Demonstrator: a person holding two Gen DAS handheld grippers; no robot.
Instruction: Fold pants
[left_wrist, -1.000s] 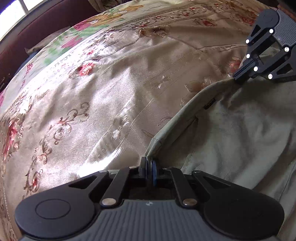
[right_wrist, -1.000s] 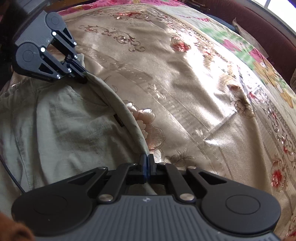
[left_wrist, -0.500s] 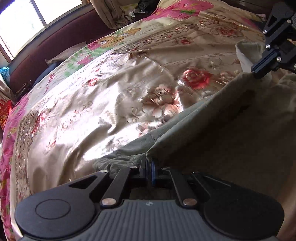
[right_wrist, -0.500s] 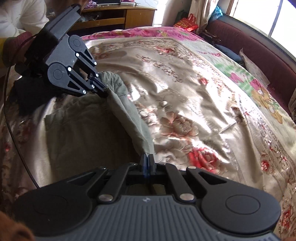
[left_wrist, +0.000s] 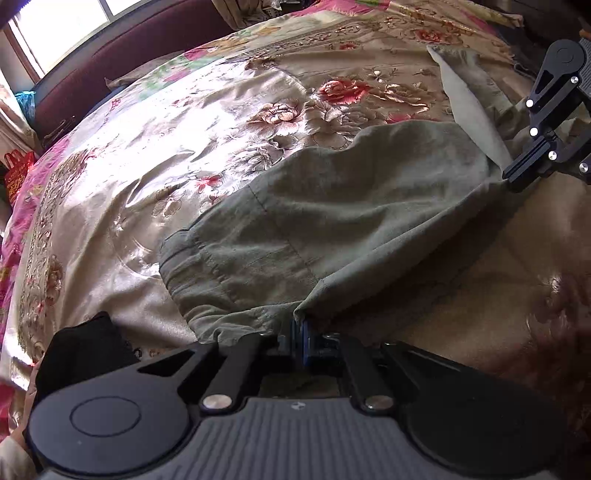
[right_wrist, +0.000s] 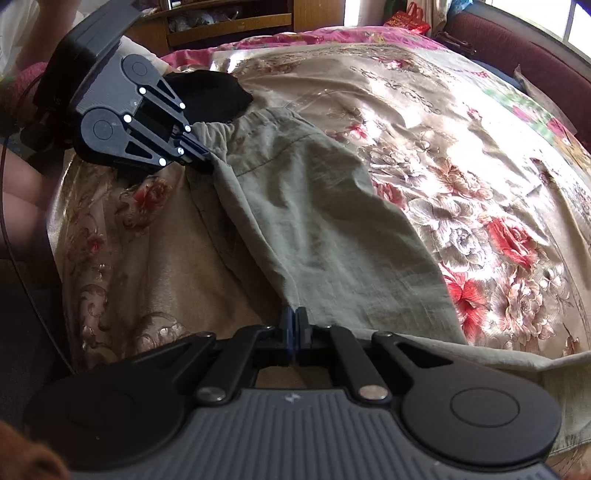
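Note:
The olive-green pants (left_wrist: 332, 221) hang stretched between my two grippers above the floral bedspread (left_wrist: 147, 155). My left gripper (left_wrist: 300, 334) is shut on the edge near the elastic waistband. My right gripper (right_wrist: 295, 325) is shut on the same edge further along the leg. In the right wrist view the pants (right_wrist: 314, 206) drape down onto the bedspread (right_wrist: 461, 129), and my left gripper (right_wrist: 207, 158) pinches the waistband corner. In the left wrist view my right gripper (left_wrist: 511, 181) shows at the right, with a pale leg end (left_wrist: 465, 96) lying behind it.
A black cloth (right_wrist: 214, 96) lies by the waistband; it also shows in the left wrist view (left_wrist: 85, 354). A maroon bed frame (left_wrist: 122, 51) and window run along the far side. A wooden shelf unit (right_wrist: 229, 18) stands beyond the bed. A person's arm (right_wrist: 18, 192) is at the left.
Both grippers have lifted and pulled the pants edge back toward the near side of the bed. The pants now lie folded over, with the waistband showing.

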